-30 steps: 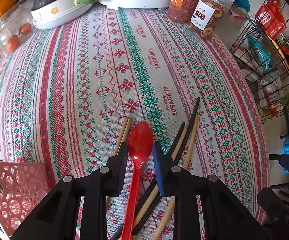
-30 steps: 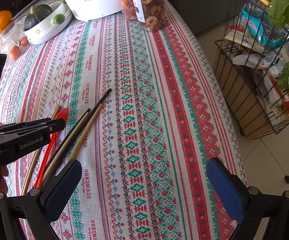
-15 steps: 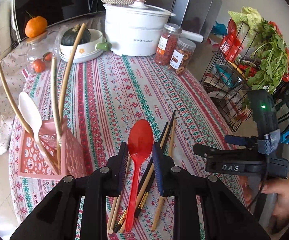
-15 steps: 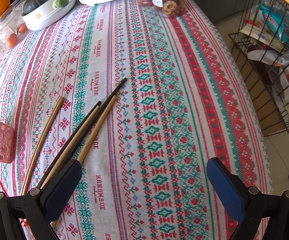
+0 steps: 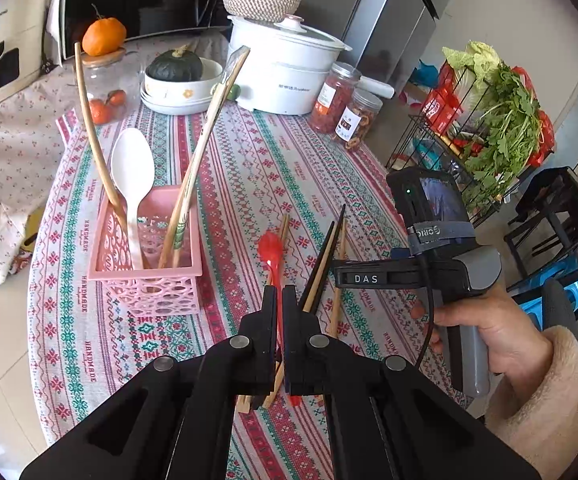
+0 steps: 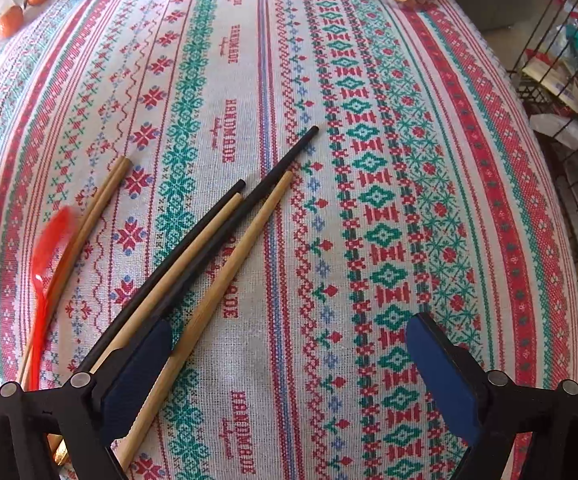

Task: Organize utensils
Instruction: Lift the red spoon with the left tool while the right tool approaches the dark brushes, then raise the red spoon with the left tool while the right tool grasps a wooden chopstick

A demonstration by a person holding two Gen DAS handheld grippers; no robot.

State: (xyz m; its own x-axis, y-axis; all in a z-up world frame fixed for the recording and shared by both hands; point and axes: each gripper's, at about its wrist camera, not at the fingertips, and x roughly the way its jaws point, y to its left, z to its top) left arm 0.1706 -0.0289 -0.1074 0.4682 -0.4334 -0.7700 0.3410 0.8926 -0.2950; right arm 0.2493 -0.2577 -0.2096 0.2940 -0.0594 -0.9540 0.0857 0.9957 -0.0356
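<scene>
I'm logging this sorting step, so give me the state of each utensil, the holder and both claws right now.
left claw: shut on the red spoon
red spoon: gripped by its handle, motion-blurred
right claw: open, holding nothing
black chopsticks: lying flat on the tablecloth
loose wooden chopsticks: lying flat on the tablecloth
pink basket: upright, partly filled
white spoon: standing in the basket
</scene>
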